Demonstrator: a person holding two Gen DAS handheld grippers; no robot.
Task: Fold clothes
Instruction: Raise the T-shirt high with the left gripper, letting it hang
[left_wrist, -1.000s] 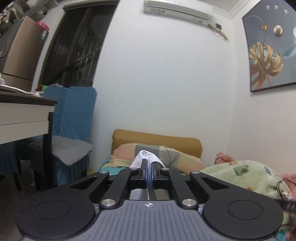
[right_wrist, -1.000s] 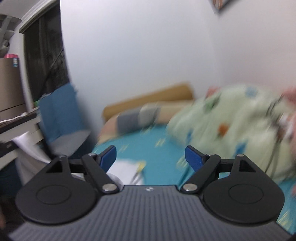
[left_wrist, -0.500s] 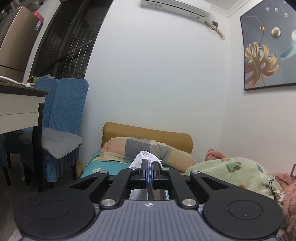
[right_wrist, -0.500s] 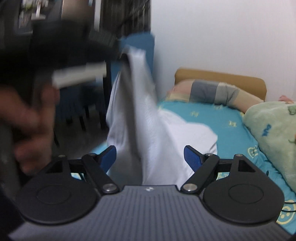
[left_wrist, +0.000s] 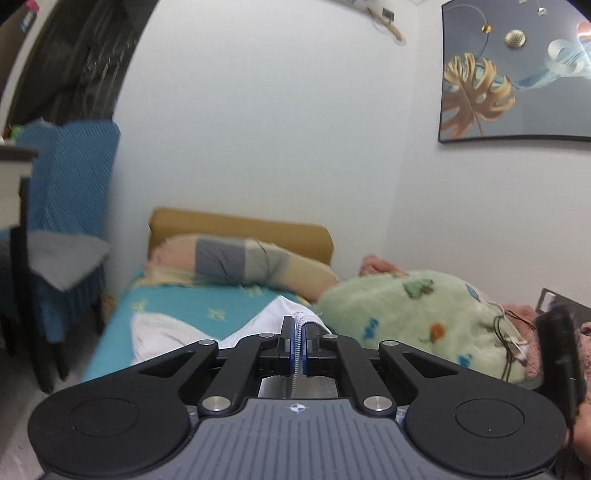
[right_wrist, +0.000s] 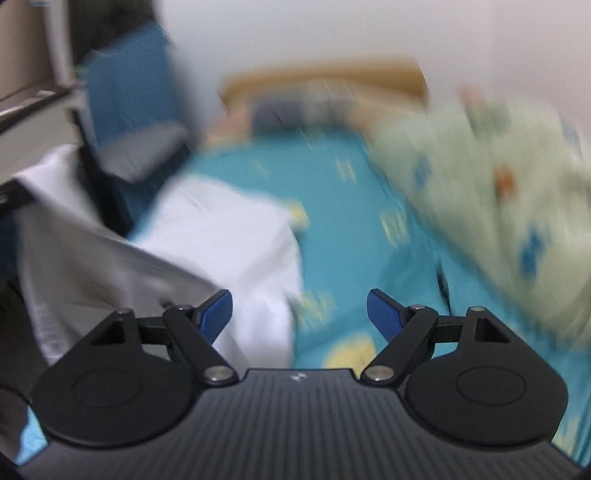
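A white garment (left_wrist: 162, 328) lies partly on the teal bed sheet (left_wrist: 192, 304). My left gripper (left_wrist: 299, 328) is shut on a hem of the white garment, which pokes out between the blue pads. In the blurred right wrist view the same garment (right_wrist: 221, 236) drapes from the upper left down onto the bed. My right gripper (right_wrist: 299, 314) is open and empty, low over the sheet (right_wrist: 351, 206), its left finger (right_wrist: 216, 312) close to the cloth's edge.
A striped pillow (left_wrist: 236, 262) and a tan headboard (left_wrist: 240, 225) lie at the bed's far end. A green patterned blanket (left_wrist: 417, 317) is bunched on the right. A blue-covered chair (left_wrist: 70, 206) and a desk edge (left_wrist: 11, 184) stand left of the bed.
My left gripper has come lower and closer to the bed, still holding the garment. My right gripper has swung away from the hanging cloth toward the sheet, still open.
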